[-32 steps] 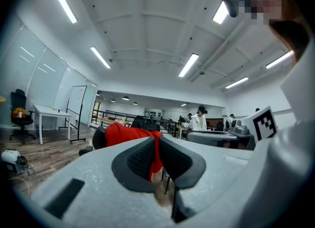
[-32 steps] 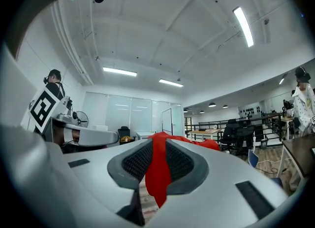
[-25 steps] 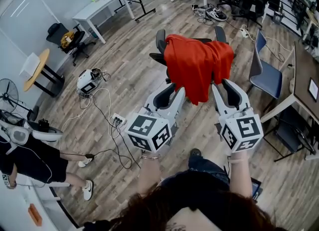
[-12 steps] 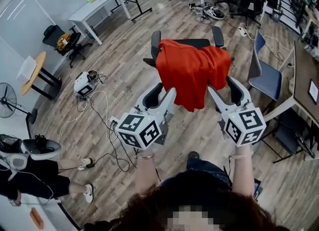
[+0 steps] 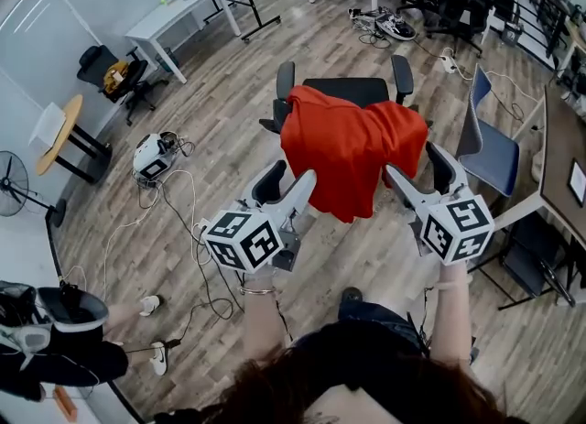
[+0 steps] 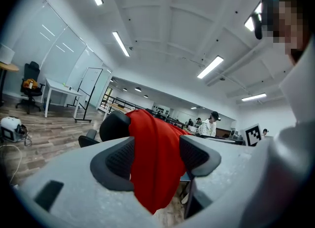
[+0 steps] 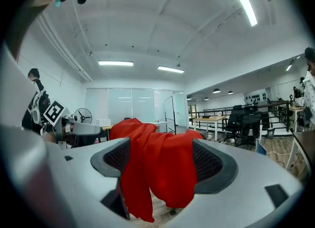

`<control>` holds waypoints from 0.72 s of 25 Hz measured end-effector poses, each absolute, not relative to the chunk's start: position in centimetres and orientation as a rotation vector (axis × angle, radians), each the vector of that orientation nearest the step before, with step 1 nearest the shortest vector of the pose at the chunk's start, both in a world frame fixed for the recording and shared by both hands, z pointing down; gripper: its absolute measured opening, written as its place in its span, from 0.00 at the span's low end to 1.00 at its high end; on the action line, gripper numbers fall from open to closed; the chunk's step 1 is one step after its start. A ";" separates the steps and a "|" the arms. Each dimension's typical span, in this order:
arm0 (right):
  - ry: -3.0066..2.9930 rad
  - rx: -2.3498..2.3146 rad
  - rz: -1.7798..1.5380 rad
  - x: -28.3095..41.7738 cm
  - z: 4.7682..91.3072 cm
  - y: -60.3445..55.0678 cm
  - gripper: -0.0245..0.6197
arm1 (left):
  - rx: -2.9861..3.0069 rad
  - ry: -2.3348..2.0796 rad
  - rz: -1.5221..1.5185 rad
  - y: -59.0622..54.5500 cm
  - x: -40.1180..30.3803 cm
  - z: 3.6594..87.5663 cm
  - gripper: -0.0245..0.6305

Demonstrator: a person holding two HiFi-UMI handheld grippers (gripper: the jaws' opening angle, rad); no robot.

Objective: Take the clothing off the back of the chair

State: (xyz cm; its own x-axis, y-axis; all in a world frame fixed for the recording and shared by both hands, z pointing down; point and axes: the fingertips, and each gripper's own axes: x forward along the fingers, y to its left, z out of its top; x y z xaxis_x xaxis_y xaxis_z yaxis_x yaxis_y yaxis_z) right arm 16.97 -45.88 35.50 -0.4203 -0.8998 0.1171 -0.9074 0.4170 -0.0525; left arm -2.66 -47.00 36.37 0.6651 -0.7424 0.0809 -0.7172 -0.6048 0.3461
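Over the chair (image 5: 352, 91) back, red clothing (image 5: 352, 152) hangs just beyond left tongs (image 5: 288, 179) and right tongs (image 5: 417, 168) — both freshly spread, pinching nothing.

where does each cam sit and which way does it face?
Head view: person's head, steeply down on red garment over office chair; hair, forearms, left gripper, right gripper show.
Left gripper view: on left gripper, level toward garment; own jaws, just opening, empty.
Right gripper view: on right gripper, same; jaws just opening, empty.
Shared: all see the garment.
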 end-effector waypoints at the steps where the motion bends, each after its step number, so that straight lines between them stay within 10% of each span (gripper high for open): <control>1: -2.584 1.641 0.173 17.1 35.7 -46.3 0.58 | 2.525 -1.144 -0.105 -47.4 -2.7 36.6 0.48; 18: -2.633 1.398 0.303 17.4 39.5 -50.3 0.73 | 2.504 -0.937 -0.076 -50.6 -0.7 38.6 0.59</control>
State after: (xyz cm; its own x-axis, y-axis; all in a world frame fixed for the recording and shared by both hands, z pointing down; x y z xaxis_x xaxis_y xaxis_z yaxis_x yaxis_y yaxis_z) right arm 17.38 -50.33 39.47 -0.5567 -0.8009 0.2208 -0.8301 0.5468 -0.1093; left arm -0.68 -50.61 38.61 0.7661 -0.6337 0.1073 -0.6082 -0.6606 0.4401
